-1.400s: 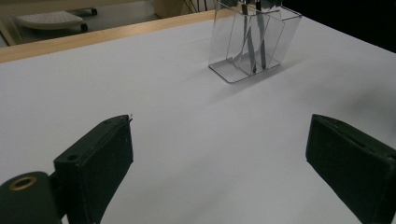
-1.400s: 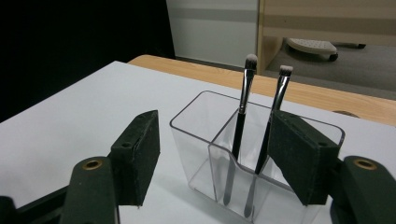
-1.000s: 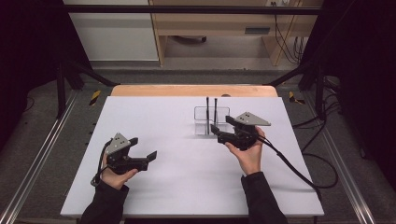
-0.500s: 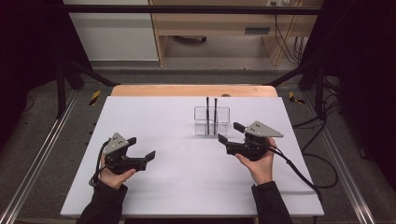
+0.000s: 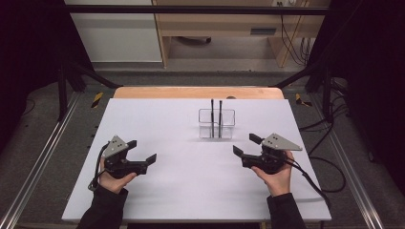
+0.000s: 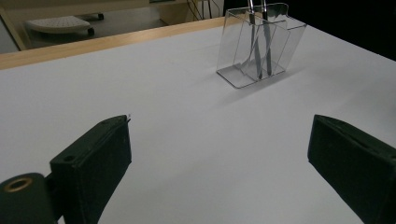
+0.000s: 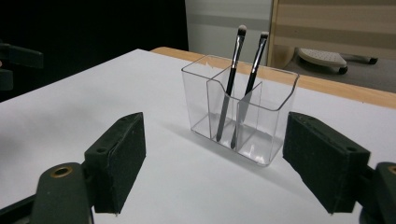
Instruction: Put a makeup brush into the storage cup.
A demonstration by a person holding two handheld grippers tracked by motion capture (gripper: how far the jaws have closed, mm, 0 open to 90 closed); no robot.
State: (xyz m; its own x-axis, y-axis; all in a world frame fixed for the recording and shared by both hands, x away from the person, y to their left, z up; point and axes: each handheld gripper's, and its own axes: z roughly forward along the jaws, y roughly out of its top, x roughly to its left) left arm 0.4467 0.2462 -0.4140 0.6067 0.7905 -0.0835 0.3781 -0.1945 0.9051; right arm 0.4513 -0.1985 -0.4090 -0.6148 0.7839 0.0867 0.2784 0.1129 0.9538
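A clear acrylic holder [image 5: 216, 125] with divided compartments stands at the table's far middle. Two slim black makeup brushes [image 5: 212, 114] stand upright in it, bristles up. In the right gripper view the holder [image 7: 268, 121] is just ahead, and both brushes [image 7: 232, 79] lean in its middle compartments. My right gripper [image 5: 246, 144] is open and empty, near and to the right of the holder. My left gripper [image 5: 142, 150] is open and empty too, low over the table's left side, well away from the holder [image 6: 275, 42]. Its jaws stand wide apart in the left gripper view.
The white table top [image 5: 181, 191] has a wooden strip [image 5: 198, 92] along its far edge. Black cables [image 5: 310, 181] trail from the right gripper across the near right corner. Metal frame rails [image 5: 43, 157] run along both sides of the table.
My right gripper has drawn back from the holder, moving right and toward the person. The left gripper has barely moved.
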